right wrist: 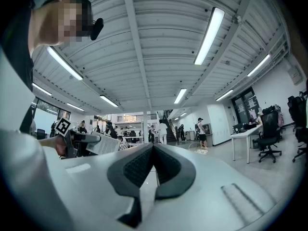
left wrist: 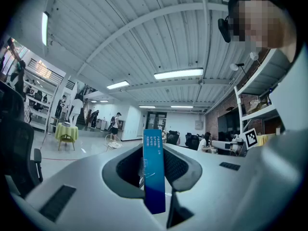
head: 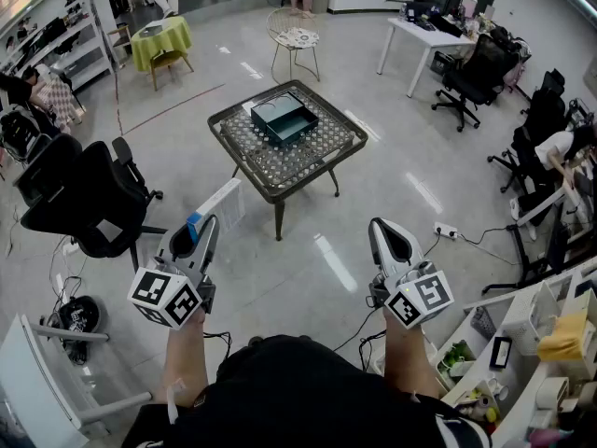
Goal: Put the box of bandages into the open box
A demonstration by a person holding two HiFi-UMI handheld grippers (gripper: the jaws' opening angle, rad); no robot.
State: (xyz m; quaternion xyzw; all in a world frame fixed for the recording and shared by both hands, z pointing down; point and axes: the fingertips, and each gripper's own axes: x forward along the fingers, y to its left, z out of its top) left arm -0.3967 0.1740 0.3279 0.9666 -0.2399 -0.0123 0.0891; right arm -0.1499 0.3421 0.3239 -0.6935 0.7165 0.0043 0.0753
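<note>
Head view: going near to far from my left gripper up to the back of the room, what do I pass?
left gripper → bandage box → table → open box → wire chair
</note>
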